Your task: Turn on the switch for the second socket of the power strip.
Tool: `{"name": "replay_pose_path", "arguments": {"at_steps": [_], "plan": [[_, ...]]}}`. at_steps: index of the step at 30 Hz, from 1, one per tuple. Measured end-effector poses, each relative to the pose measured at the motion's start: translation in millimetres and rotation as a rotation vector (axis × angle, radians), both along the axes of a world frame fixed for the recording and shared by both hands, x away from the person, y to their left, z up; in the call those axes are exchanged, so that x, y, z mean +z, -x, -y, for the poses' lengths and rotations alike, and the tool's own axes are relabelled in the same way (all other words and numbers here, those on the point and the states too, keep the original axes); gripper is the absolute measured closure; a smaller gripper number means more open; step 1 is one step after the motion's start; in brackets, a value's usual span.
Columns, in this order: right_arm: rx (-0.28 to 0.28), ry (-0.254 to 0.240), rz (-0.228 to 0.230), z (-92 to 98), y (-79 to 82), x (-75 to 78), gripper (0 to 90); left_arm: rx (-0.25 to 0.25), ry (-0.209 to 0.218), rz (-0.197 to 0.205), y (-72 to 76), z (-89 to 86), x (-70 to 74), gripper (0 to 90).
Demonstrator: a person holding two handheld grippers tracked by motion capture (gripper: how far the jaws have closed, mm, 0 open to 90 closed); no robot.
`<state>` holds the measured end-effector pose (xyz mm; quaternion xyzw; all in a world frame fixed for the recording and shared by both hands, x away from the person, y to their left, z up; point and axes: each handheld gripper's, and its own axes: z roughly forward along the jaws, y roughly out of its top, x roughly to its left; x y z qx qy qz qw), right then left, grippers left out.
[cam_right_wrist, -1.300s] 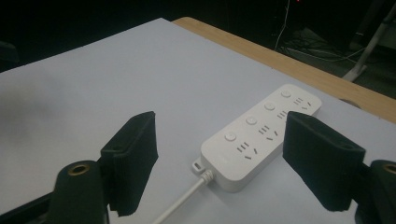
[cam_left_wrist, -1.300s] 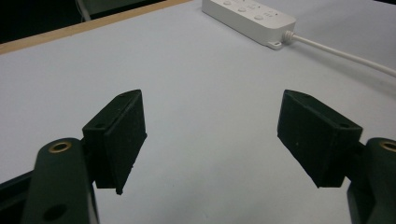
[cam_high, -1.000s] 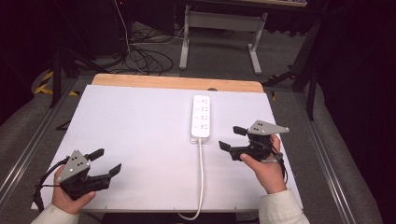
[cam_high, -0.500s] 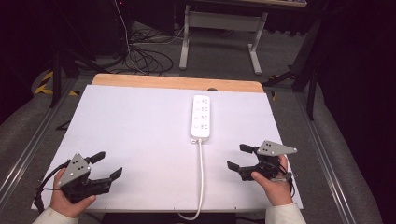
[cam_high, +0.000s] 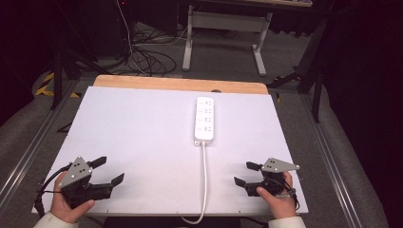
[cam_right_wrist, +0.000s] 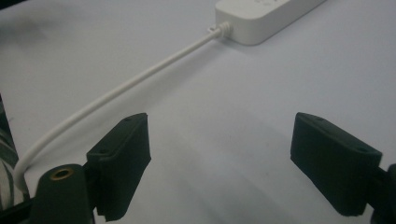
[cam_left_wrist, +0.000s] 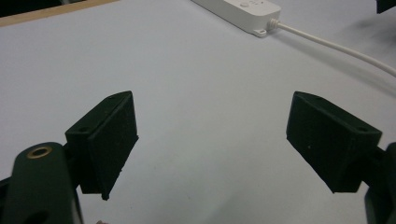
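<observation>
A white power strip [cam_high: 205, 119] lies lengthwise on the white table top [cam_high: 142, 137], right of centre, and its white cord [cam_high: 204, 180] runs toward the front edge and hangs over it. My left gripper [cam_high: 108, 171] rests at the front left corner, open, with nothing between its jaws. My right gripper [cam_high: 246, 174] sits at the front right, just right of the cord, also open and empty. The left gripper view has the power strip [cam_left_wrist: 243, 11] and the cord [cam_left_wrist: 336, 49] at its top right. In the right gripper view the cord [cam_right_wrist: 116, 93] runs to the strip [cam_right_wrist: 266, 16].
A wooden strip [cam_high: 180, 84] edges the table's far side. Beyond it, on the floor, are tangled black cables [cam_high: 147, 57] and a grey metal stand [cam_high: 223, 33]. Metal rails [cam_high: 28, 152] run along both sides of the table.
My right gripper has pulled back from beside the power strip toward the front right edge of the table. The left gripper has barely moved.
</observation>
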<state>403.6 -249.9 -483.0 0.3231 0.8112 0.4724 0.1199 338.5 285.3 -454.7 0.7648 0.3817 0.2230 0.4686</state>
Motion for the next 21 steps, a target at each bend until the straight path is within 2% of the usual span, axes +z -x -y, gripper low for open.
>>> {"name": "replay_pose_path", "arguments": {"at_steps": [2,4,8,10,12,13,16,19,21], "plan": [[-0.002,0.049,-0.001,-1.4,2.3,-4.3,18.4,-0.001,-0.001,0.006,1.5,-1.4,-1.2,17.7],[0.001,0.070,-0.005,-2.4,4.2,-6.7,17.9,-0.002,0.004,0.011,2.4,-2.7,-2.1,17.8],[-0.001,0.054,0.008,-2.9,4.1,-4.4,16.2,0.017,0.006,0.021,1.3,-3.2,-4.5,17.2],[-0.005,0.042,0.029,-2.1,4.5,-2.7,16.0,0.027,-0.016,0.031,1.0,-3.9,-5.0,16.6],[-0.014,0.029,0.045,-0.1,5.4,-0.7,16.1,0.031,-0.018,0.034,0.9,-5.3,-4.7,16.8],[-0.021,0.020,0.052,1.3,5.8,0.2,16.2,0.030,-0.003,0.028,0.8,-5.4,-5.0,16.8],[-0.039,0.007,0.056,4.5,6.0,0.5,16.2,0.029,0.005,0.020,-0.1,-6.7,-5.1,16.9],[-0.056,0.014,0.032,4.9,5.2,-1.3,16.4,0.026,0.014,0.020,-1.4,-7.9,-5.2,17.4],[-0.105,0.016,-0.006,5.3,3.3,-3.1,17.9,0.040,0.032,0.035,-2.1,-9.8,-6.3,18.9]]}}
